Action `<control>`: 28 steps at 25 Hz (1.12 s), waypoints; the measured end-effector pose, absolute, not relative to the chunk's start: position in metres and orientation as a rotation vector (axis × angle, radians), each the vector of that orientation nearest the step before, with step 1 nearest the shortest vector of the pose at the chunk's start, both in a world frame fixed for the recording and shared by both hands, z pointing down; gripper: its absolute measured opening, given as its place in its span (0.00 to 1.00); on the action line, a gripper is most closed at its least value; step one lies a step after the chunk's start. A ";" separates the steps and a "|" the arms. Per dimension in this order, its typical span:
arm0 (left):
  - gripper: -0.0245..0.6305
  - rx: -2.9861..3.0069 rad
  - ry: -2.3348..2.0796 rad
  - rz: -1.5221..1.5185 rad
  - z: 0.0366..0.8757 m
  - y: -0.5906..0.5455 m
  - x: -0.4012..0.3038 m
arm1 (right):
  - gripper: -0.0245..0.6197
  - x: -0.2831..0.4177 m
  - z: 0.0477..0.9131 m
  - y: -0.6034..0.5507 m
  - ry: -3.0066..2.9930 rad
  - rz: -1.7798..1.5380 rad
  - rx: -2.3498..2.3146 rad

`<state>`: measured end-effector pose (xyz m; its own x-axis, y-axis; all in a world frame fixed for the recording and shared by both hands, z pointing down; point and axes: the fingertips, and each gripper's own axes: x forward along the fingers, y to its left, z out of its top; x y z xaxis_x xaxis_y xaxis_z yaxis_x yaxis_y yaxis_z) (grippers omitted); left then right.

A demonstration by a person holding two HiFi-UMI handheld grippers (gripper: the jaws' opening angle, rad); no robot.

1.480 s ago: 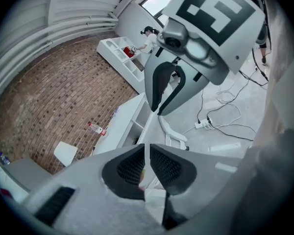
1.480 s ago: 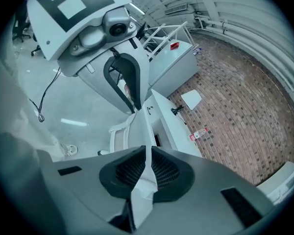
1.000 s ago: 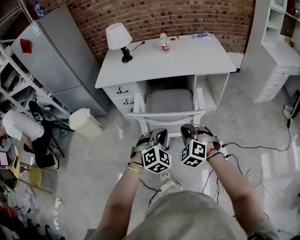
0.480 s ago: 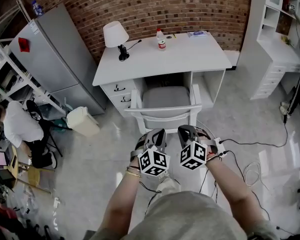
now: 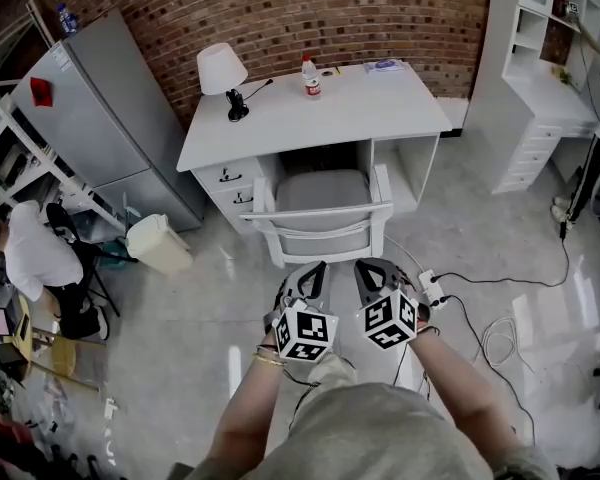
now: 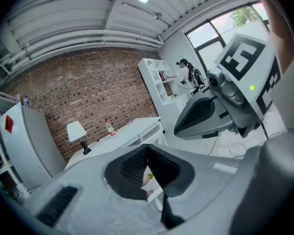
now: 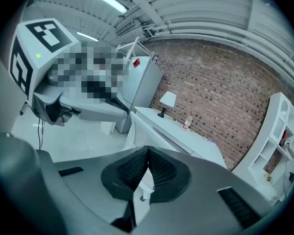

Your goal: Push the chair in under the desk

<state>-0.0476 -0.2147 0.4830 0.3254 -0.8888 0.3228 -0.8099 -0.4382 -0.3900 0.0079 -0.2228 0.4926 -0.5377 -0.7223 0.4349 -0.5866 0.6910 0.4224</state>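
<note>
A white chair [image 5: 318, 216] with a grey seat stands with its seat partly under the white desk [image 5: 315, 113], backrest toward me. My left gripper [image 5: 314, 269] and right gripper [image 5: 364, 266] hang side by side a short way in front of the backrest, touching nothing. Both are shut and empty. In the left gripper view the shut left gripper [image 6: 148, 154] points at the desk [image 6: 122, 133], and the right gripper [image 6: 206, 117] shows alongside. In the right gripper view the right gripper [image 7: 147, 161] is shut, with the chair's white frame [image 7: 133, 130] ahead.
On the desk stand a lamp [image 5: 222, 68] and a bottle [image 5: 309, 76]. A grey fridge [image 5: 100, 108] and a waste bin [image 5: 158, 243] are to the left, where a person [image 5: 35, 258] sits. White shelves [image 5: 540, 68] stand at the right; cables [image 5: 500, 318] and a power strip [image 5: 427, 286] lie on the floor.
Both grippers have drawn back from the chair's backrest and rolled a little, and the view has pulled back with them. The chair stays where it was under the desk.
</note>
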 end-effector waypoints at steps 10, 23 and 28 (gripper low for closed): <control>0.05 -2.564 1.673 -0.535 0.468 -0.191 -0.037 | 0.05 0.032 0.476 -0.205 -2.408 -0.128 1.152; 0.05 -2.697 1.751 -0.334 0.462 -0.151 -0.035 | 0.05 0.040 0.459 -0.164 -2.543 0.049 1.231; 0.05 -2.708 1.750 -0.305 0.460 -0.139 -0.034 | 0.05 0.040 0.457 -0.148 -2.578 0.088 1.215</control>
